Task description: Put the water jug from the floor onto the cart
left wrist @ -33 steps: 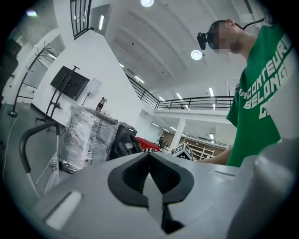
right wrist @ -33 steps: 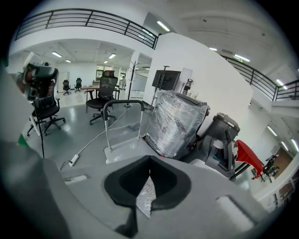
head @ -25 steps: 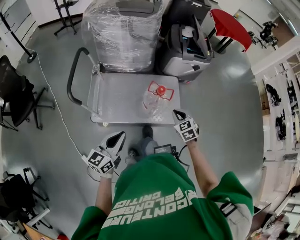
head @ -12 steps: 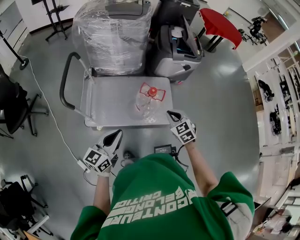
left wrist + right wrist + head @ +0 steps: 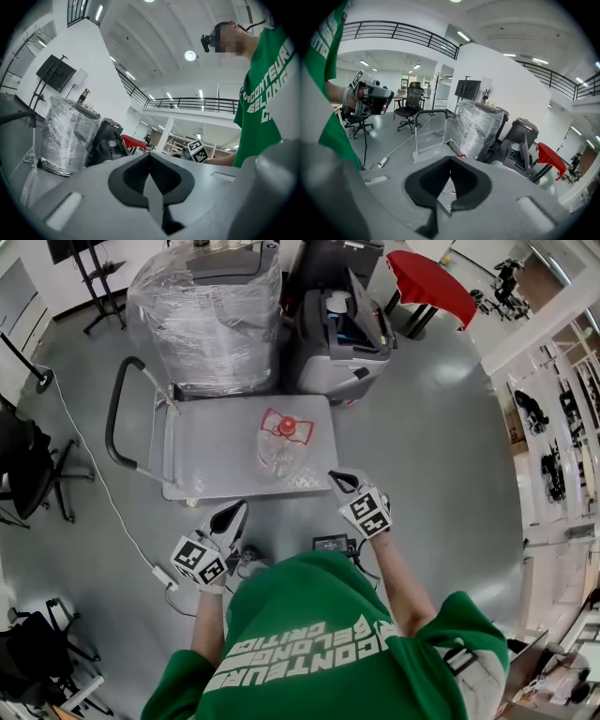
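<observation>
On the cart (image 5: 206, 451) at twelve o'clock the jug (image 5: 279, 442) stands placed, my left gripper (image 5: 232, 514) and right gripper (image 5: 336, 480) withdrawn, closed, empty.

Entry 1, right gripper (image 5: 337, 478): we log it drawn back from the water jug (image 5: 281, 444). A second ago its closed tips sat just beside the jug's side; now a strip of deck shows between them.

Entry 2, cart (image 5: 202, 460): with the jug on it, we find it lying farther up and left in the head view, with more bare floor (image 5: 281, 517) before its near edge.

Entry 3, left gripper (image 5: 236, 512): we note a slight shift, possibly only the camera's own swing.
</observation>
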Demonstrator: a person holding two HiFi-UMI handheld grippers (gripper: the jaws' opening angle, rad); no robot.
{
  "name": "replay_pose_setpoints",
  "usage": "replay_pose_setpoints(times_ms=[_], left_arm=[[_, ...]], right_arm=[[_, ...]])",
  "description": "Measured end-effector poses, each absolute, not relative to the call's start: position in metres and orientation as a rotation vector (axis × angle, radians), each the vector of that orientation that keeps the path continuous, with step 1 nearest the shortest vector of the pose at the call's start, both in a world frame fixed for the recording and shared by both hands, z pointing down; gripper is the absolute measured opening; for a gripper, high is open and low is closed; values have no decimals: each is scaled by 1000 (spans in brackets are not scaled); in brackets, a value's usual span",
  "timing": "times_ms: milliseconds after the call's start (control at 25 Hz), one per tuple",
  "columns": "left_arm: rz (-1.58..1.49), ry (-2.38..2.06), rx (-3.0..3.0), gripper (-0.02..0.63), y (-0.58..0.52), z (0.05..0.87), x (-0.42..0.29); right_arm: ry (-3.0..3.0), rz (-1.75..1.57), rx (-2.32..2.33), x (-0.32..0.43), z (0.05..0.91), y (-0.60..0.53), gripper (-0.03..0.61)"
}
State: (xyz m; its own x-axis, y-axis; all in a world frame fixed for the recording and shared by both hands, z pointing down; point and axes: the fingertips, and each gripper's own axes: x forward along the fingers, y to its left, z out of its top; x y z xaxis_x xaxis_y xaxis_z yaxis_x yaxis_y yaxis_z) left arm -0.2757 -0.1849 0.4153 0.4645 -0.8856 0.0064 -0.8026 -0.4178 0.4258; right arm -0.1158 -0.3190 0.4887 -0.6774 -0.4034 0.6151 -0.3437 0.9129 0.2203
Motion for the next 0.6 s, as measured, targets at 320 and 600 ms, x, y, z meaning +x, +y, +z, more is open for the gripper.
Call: replay_pose_setpoints(times_ms=[320,600], left_arm=[[-241,-1350,2397,9,-206,413,-214],[-180,-1272,2432,9,-218,415,-163]], right_arm=[[-2399,-51,626,-52,485,-333,-6],[-2417,-11,683,-8,488,-337,-8]])
